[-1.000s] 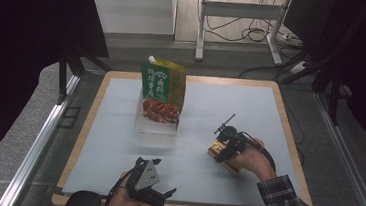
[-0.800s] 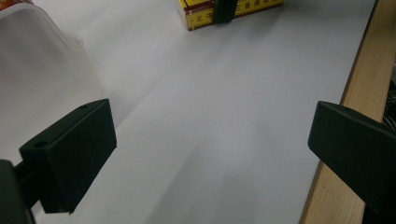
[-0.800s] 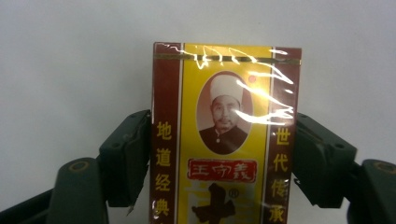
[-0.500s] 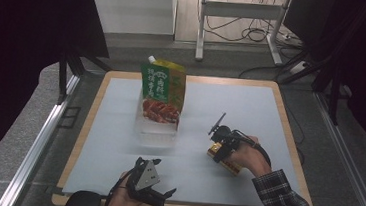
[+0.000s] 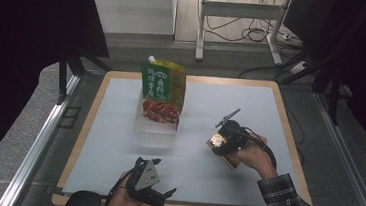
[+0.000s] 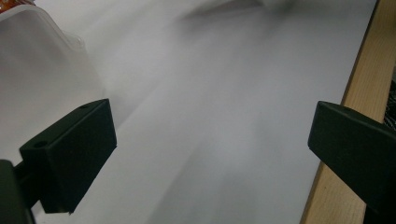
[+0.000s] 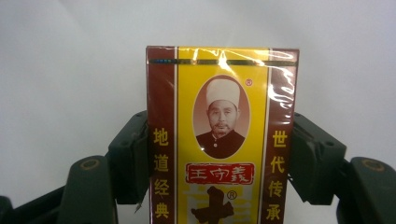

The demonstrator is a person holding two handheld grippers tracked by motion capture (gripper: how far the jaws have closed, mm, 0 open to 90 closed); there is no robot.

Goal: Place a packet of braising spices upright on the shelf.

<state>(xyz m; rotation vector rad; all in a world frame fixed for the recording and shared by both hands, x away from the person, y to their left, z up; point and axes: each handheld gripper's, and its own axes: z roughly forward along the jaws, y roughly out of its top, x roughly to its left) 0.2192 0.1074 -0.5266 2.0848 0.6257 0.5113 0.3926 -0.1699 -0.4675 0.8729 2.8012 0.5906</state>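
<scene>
Presently, the right gripper (image 7: 219,158) holds a small yellow-and-maroon box (image 7: 222,135) by its two long side edges, the pads pressing on the maroon bands; its jaws have just been closing onto that box. In the right gripper view the box's front face is toward the camera, its long axis running from 6 to 12 o'clock along the jaws, with the free end at 12. The face carries an oval portrait panel, a red plate with Chinese characters below it, a registered-mark symbol, and yellow vertical columns reading 地道经典 at 9 o'clock and 世代传承 at 3 o'clock. The wrapping is glossy and throws glare near the top edge.

In the high view the box (image 5: 224,148) sits at about 4 o'clock on the white table sheet (image 5: 118,127), and appears to be lifted clear of it, though the angle is too poor to be sure. There its long axis runs roughly 10 to 4 o'clock.

The left gripper (image 5: 160,195) rests at 6 o'clock near the wooden table edge (image 5: 82,139), jaws spread wide with nothing between them.

A green stand-up pouch (image 5: 162,91) with a white spout stands upright at the table's centre, towards 11 o'clock, in a clear container (image 5: 156,131); its white lettering is too small to read.
</scene>
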